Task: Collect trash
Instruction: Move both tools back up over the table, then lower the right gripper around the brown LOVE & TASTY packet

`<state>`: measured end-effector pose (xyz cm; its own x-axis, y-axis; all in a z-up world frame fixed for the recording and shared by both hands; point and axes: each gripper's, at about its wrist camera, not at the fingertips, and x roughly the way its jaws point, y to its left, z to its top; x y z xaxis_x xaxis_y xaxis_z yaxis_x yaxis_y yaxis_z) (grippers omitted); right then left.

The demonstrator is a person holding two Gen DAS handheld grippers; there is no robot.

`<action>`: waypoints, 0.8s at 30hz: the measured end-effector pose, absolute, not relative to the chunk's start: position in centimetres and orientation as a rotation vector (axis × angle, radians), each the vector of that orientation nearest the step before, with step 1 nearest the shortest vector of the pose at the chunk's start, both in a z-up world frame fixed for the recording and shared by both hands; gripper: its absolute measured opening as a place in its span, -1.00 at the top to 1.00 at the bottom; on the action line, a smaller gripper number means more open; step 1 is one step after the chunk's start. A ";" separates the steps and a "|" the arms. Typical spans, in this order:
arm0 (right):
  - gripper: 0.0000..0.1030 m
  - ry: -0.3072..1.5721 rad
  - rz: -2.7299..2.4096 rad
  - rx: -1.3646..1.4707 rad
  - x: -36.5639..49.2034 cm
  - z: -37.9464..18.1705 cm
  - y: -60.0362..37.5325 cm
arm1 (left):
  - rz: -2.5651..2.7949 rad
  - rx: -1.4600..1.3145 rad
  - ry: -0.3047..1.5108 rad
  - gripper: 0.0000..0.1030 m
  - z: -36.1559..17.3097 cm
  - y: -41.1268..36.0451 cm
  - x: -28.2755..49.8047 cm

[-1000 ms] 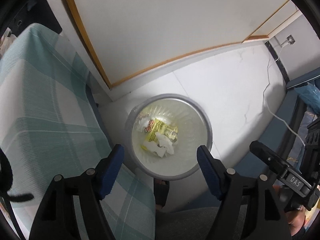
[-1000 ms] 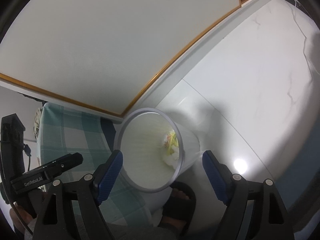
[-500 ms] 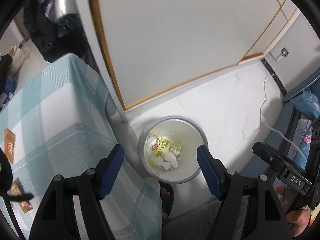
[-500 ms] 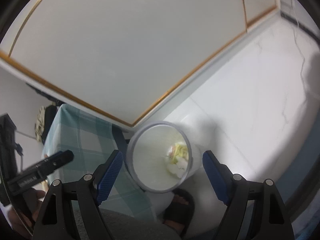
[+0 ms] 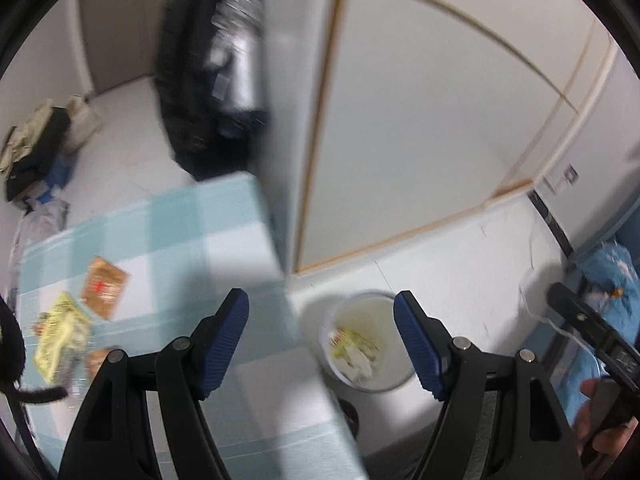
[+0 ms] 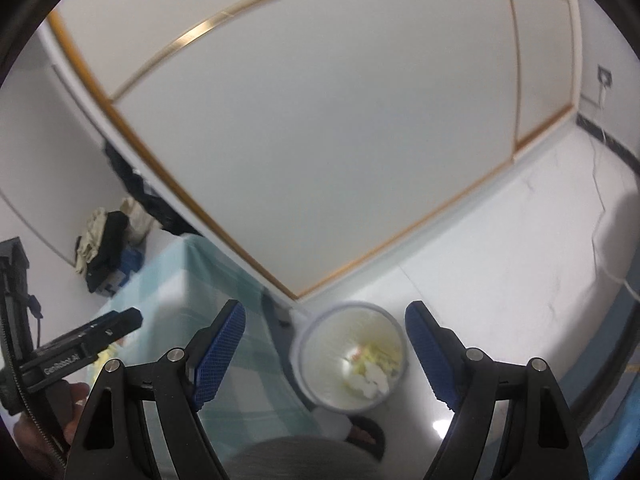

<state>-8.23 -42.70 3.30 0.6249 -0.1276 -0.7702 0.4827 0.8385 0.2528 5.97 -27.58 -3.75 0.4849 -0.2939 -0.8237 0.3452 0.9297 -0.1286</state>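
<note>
Both your left gripper (image 5: 322, 340) and right gripper (image 6: 326, 350) gape wide and hold nothing, while the yellow wrapper (image 5: 60, 338) and brown packets (image 5: 105, 287) lie near the table's (image 5: 192, 240) left edge, the bin (image 5: 366, 340) on the floor beside its corner.

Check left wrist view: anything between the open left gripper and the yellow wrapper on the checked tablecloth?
Nothing visible does. The yellow crinkled wrapper lies on the pale teal checked tablecloth, left of the left gripper, with a brown packet beside it, not in the path. The picture is blurred.
</note>
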 end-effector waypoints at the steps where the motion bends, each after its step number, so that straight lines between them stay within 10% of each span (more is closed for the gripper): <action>1: -0.60 0.814 -0.349 0.461 -8.0 3.7 -42.0 | -0.383 0.043 0.983 -0.40 -3.4 -26.8 6.2; 24: -0.60 0.715 0.013 0.234 0.3 6.1 -19.7 | -0.073 -0.128 0.764 -0.76 1.6 -6.6 6.0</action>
<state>0.33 -19.74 6.12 0.7562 0.0917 -0.6479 0.0681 0.9737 0.2173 5.97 -6.59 1.56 0.7202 -0.1129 -0.6845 0.0196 0.9896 -0.1425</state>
